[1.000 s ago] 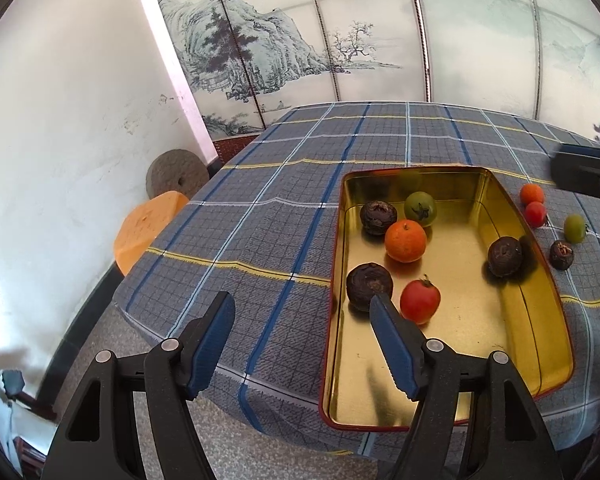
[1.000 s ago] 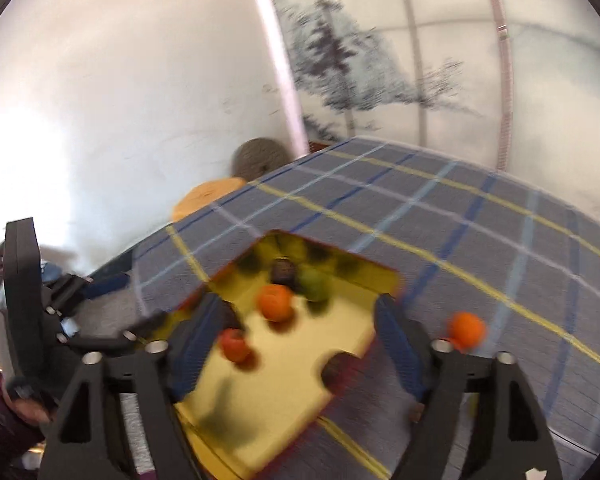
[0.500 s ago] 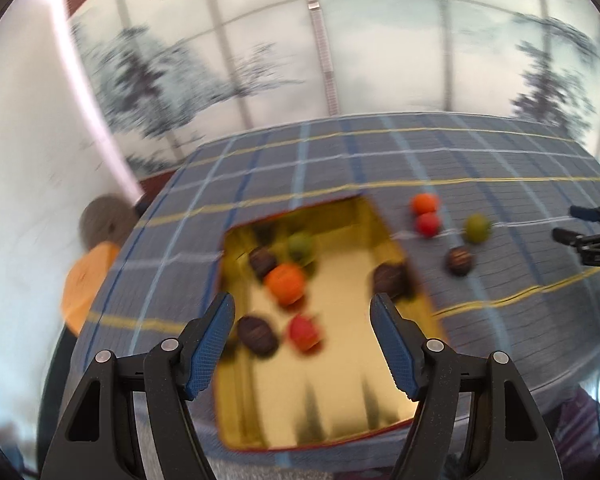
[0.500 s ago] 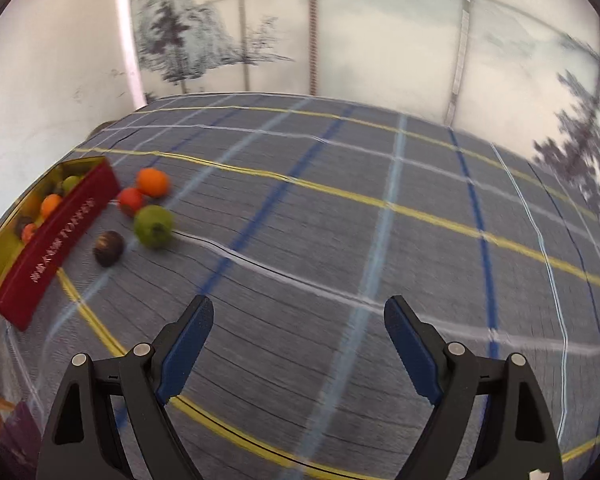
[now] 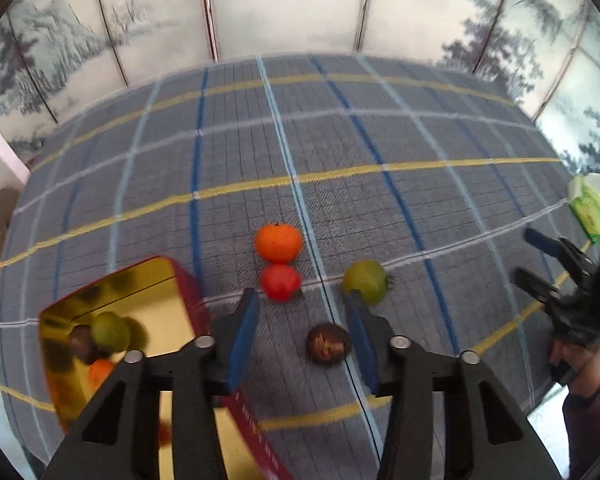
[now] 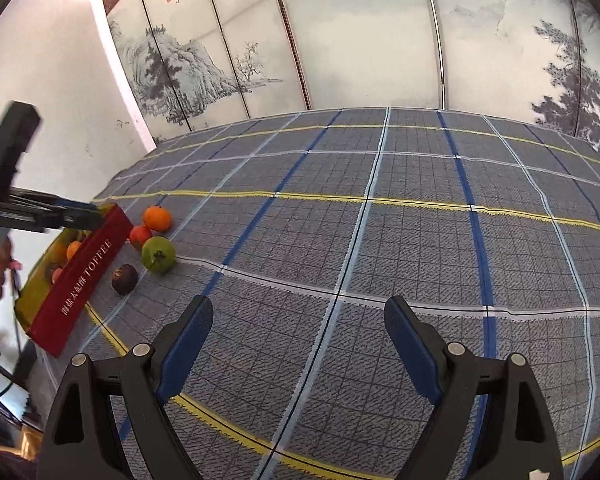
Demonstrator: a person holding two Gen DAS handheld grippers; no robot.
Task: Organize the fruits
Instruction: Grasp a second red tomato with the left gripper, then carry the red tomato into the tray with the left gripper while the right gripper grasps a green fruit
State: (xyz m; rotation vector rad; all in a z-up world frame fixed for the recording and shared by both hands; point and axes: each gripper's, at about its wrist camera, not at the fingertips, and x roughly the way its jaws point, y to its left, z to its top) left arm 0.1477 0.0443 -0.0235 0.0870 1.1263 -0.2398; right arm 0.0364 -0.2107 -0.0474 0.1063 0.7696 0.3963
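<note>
Left wrist view: left gripper (image 5: 300, 320) jaws, closing but apparently released, frame the dark fruit (image 5: 328, 344) below.

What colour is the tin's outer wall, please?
Red with white lettering on the tin, best seen in the right wrist view.

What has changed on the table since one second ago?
The left gripper swung from the tin to the four loose fruits, above the dark fruit; its jaws have just been closing, holding nothing. The right gripper swung away, open. The fruits did not move.
</note>
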